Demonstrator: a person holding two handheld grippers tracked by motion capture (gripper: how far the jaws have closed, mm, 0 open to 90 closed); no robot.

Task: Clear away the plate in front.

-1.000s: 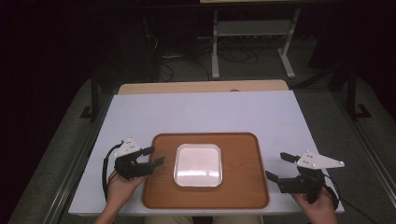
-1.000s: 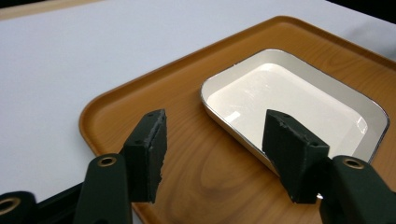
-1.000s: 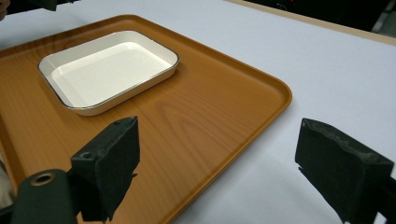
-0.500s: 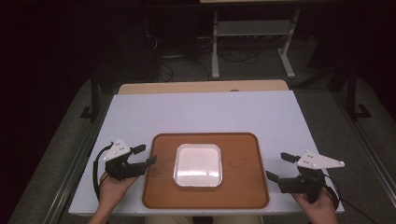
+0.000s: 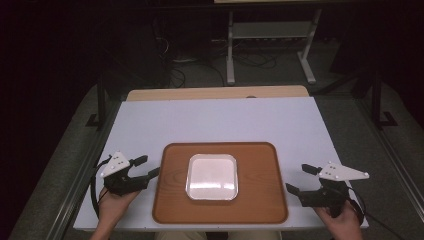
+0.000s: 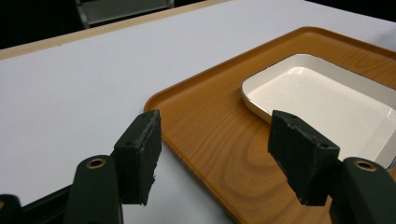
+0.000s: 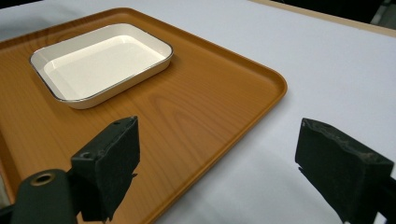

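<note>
in the high view, a wooden tray (image 5: pixel 220 210) is seen at the near middle of the white table (image 5: pixel 220 120), with a white dish (image 5: pixel 212 176) seated at its centre. the left gripper (image 5: pixel 146 168) is held at nine o'clock of the tray, just off its edge, jaws parted and having just been widening, with nothing between them. the right gripper (image 5: pixel 301 179) is held at three o'clock, jaws apart as well and empty.

in the left gripper view, the tray's rim (image 6: pixel 196 100) is framed between the two spread pads (image 6: pixel 140 156), which are not pressed on it; the dish (image 6: pixel 322 98) lies toward two o'clock.

in the right gripper view, the tray's corner (image 7: pixel 275 86) is seen between wide-open jaws, the dish (image 7: pixel 102 63) toward eleven o'clock.

the tray is judged to be set down and released on the left; no grip is held on either side, and nothing is lifted.
</note>
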